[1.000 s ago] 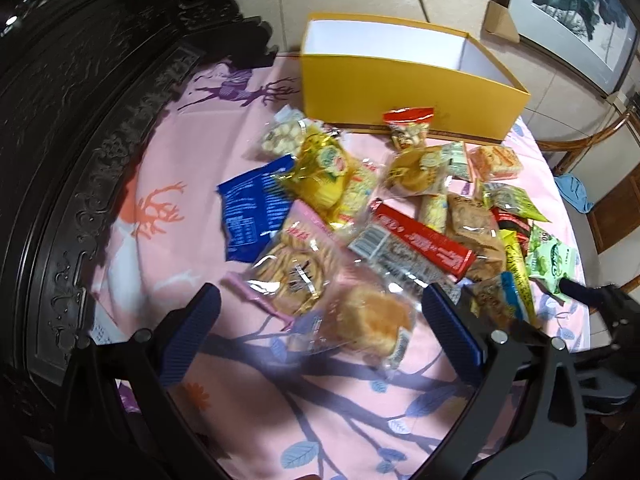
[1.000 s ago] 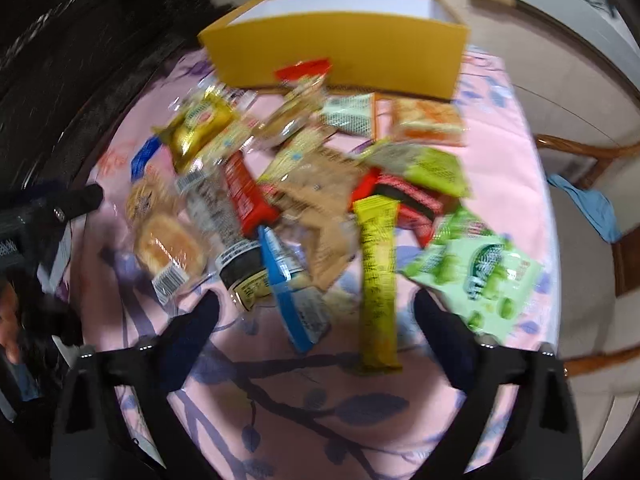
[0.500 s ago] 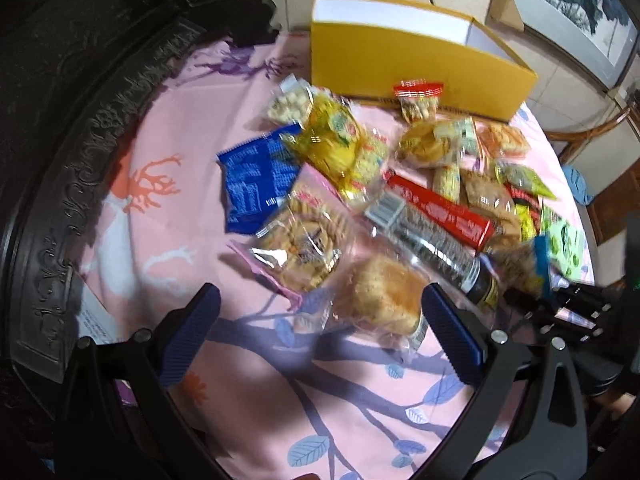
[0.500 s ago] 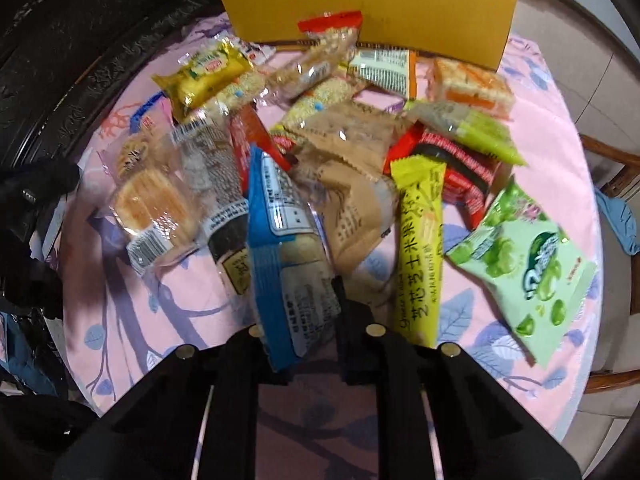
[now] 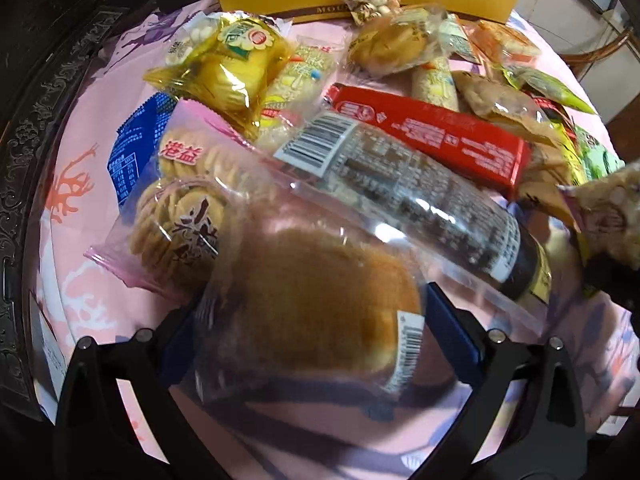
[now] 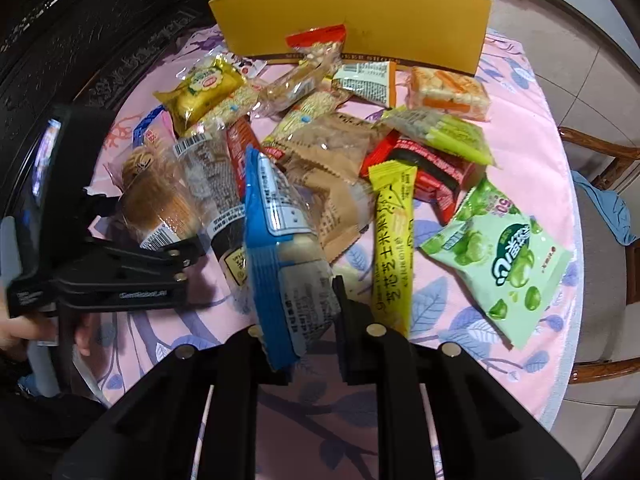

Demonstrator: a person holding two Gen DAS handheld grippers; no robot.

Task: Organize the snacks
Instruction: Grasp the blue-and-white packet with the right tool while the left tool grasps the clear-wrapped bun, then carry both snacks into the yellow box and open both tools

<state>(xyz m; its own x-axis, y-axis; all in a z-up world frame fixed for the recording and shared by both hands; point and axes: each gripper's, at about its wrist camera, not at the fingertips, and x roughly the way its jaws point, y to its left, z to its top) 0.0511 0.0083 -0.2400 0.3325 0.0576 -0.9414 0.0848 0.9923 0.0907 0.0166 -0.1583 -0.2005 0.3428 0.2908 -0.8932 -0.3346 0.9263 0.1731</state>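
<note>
A heap of wrapped snacks lies on a pink tablecloth in front of an open yellow box. My left gripper is closed around a clear-wrapped brown bun, its blue pads pressing the wrapper on both sides; it also shows in the right wrist view. My right gripper is shut on a blue-edged clear packet and holds it lifted over the heap.
A red bar, a yellow packet, a cookie bag, a yellow stick pack and a green bag lie around. A dark carved frame borders the left. A wooden chair stands to the right.
My left gripper moved forward and closed on the bun. My right gripper closed on the blue-edged packet half a second ago and now holds it a little higher.
</note>
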